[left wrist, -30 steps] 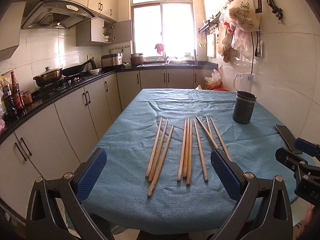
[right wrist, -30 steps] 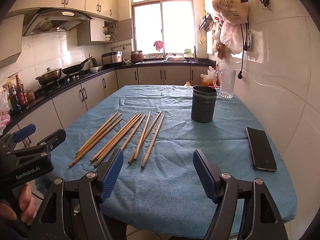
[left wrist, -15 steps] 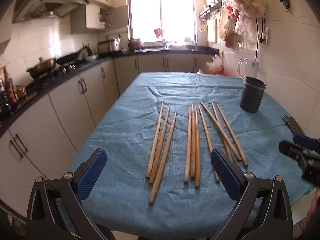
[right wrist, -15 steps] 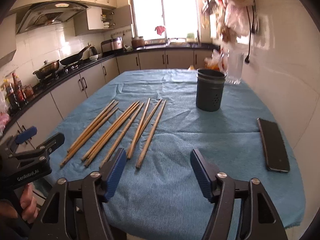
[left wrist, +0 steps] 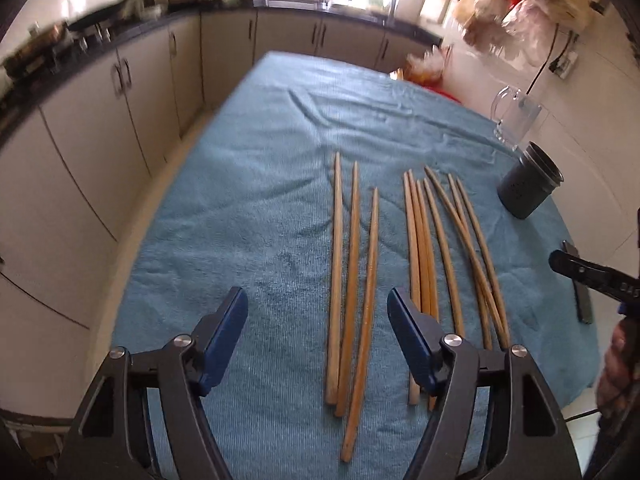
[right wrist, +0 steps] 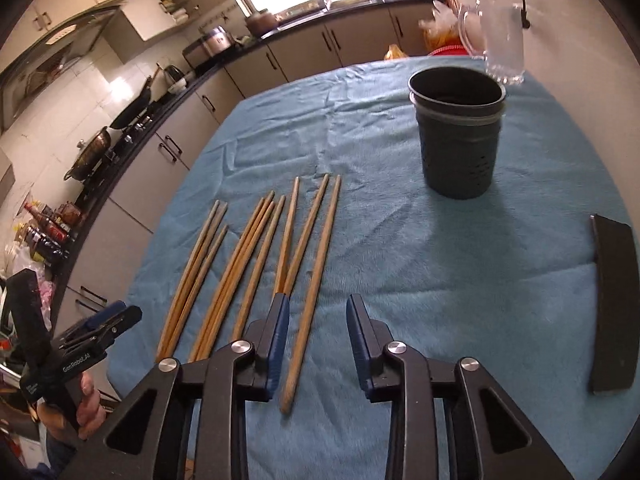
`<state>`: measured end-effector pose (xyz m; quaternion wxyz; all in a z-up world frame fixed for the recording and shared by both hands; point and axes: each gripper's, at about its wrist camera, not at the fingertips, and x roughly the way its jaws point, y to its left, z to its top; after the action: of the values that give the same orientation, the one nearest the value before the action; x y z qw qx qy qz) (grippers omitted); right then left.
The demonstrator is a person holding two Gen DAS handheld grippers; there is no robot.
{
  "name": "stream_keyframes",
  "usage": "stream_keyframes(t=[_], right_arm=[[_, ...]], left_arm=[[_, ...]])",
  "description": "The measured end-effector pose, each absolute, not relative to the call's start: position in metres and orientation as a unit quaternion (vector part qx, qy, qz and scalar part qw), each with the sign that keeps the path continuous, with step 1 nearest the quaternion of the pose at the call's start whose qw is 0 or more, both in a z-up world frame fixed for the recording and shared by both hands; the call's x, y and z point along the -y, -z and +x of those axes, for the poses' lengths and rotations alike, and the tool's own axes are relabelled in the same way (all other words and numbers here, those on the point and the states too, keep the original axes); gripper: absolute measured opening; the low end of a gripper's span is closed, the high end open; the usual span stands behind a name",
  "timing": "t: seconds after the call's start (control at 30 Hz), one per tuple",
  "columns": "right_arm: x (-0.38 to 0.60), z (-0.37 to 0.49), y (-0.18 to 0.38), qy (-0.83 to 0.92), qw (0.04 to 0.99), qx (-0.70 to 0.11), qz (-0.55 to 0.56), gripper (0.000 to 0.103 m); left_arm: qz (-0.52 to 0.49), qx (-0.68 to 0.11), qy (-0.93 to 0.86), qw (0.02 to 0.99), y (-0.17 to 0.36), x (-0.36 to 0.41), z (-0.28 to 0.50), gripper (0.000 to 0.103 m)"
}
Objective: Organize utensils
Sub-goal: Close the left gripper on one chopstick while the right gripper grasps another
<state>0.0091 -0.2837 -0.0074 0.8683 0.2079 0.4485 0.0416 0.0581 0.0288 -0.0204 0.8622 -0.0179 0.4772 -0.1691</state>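
Note:
Several wooden chopsticks (left wrist: 352,280) lie side by side on the blue tablecloth (left wrist: 260,200); they also show in the right wrist view (right wrist: 256,256). A dark perforated utensil holder (right wrist: 458,136) stands upright beyond them, seen at the right in the left wrist view (left wrist: 528,190). My left gripper (left wrist: 318,340) is open above the leftmost three chopsticks' near ends. My right gripper (right wrist: 318,344) is open low over the cloth, its pads either side of the rightmost chopstick (right wrist: 316,284).
A black phone (right wrist: 614,300) lies on the cloth at the right. A clear glass mug (right wrist: 500,40) stands behind the holder near the wall. Kitchen cabinets and a counter with pots (right wrist: 92,152) run along the left. The table's near edge is just below the grippers.
Both grippers have moved forward and tilted down toward the chopsticks. The right gripper's jaws have narrowed and now straddle the rightmost chopstick.

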Motion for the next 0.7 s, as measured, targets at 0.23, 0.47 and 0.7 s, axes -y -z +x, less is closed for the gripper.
stream_keyframes(t=[0.23, 0.47, 0.7], right_arm=[[0.279, 0.054, 0.016, -0.04, 0.849, -0.486, 0.203, 0.023], [0.276, 0.089, 0.028, -0.017, 0.84, -0.508, 0.191, 0.023], [0.274, 0.112, 0.043, -0.008, 0.831, -0.528, 0.173, 0.019]], left_arm=[[-0.012, -0.519, 0.202, 0.83, 0.031, -0.007, 0.105, 0.046], [0.006, -0.545, 0.194, 0.816, 0.043, 0.016, 0.145, 0.043], [0.03, -0.555, 0.191, 0.809, 0.054, 0.033, 0.163, 0.042]])
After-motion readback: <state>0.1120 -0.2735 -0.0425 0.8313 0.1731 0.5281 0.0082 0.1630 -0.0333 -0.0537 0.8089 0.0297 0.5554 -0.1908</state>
